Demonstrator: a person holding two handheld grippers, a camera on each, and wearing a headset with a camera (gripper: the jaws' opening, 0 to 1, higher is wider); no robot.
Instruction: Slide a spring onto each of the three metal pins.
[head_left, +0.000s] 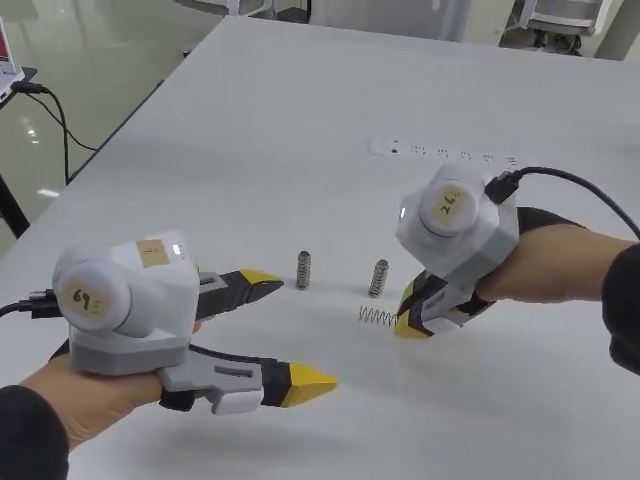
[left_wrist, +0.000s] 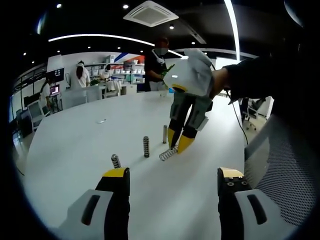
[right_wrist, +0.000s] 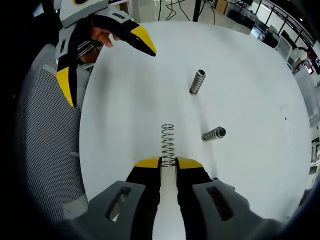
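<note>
My right gripper (head_left: 410, 322) is shut on one end of a loose wire spring (head_left: 376, 316), which lies flat along the white table (head_left: 300, 120); the right gripper view shows the spring (right_wrist: 168, 144) sticking out beyond the closed yellow tips (right_wrist: 168, 162). Two upright pins carry springs: one (head_left: 303, 270) on the left, one (head_left: 378, 278) just beside the right gripper. A bare metal pin (left_wrist: 164, 134) stands behind the held spring (left_wrist: 168, 152) in the left gripper view. My left gripper (head_left: 288, 330) hovers open at the near left, with nothing between its jaws.
A white power strip (head_left: 440, 152) lies further back on the table. A black cable (head_left: 55, 115) hangs off the table's left side. In the left gripper view several people stand at the far end of the room.
</note>
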